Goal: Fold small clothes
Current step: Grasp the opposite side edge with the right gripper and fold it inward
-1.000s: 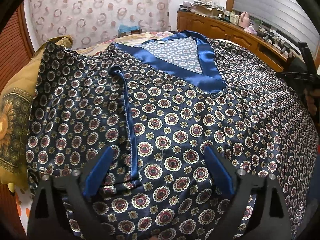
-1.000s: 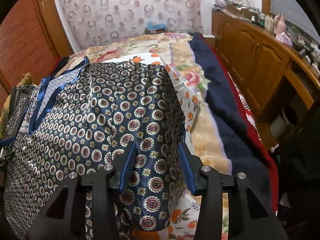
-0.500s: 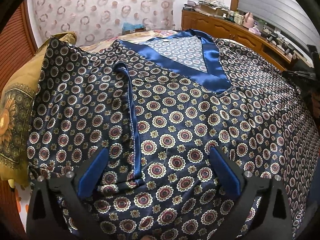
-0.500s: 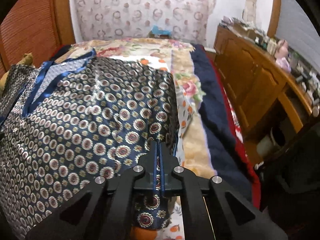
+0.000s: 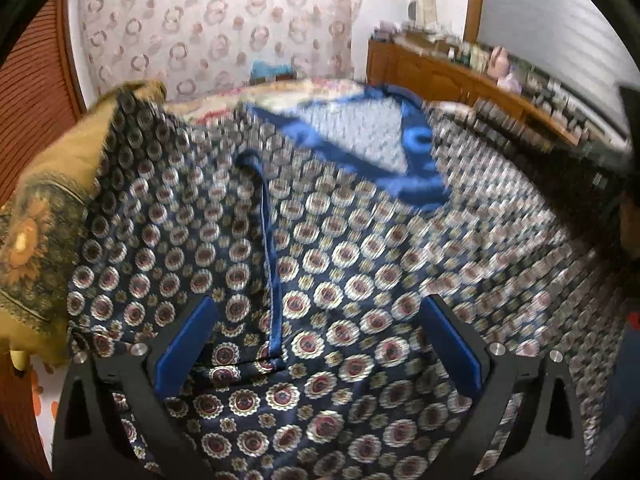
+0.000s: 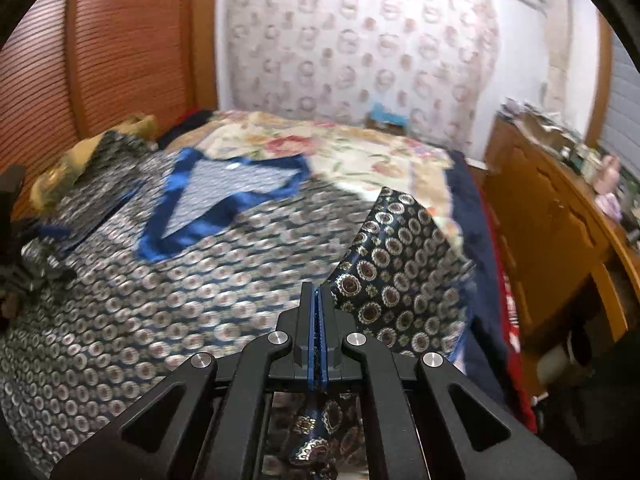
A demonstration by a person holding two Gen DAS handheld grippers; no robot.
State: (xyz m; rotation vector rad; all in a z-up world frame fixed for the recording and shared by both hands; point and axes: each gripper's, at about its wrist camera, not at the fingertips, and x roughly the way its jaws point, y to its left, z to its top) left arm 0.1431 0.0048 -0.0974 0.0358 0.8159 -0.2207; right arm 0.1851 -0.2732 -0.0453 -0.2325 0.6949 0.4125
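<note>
On the left, the left gripper (image 5: 316, 344) hovers with its jaws spread wide over the navy medallion-print satin top (image 5: 360, 272), which lies spread on the floral-covered bed (image 6: 360, 148). To the right, the right gripper (image 6: 319, 308) is clenched on the top's right edge, lifted into a flap. The slick satin could slip from the pinch or bunch, skewing the fold.

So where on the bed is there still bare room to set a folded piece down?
Free: the floral bedspread beyond the top's blue collar, up to the curtain. The dark blanket strip beside the cabinet is narrow. Crowded: the patterned top covers the near side.
</note>
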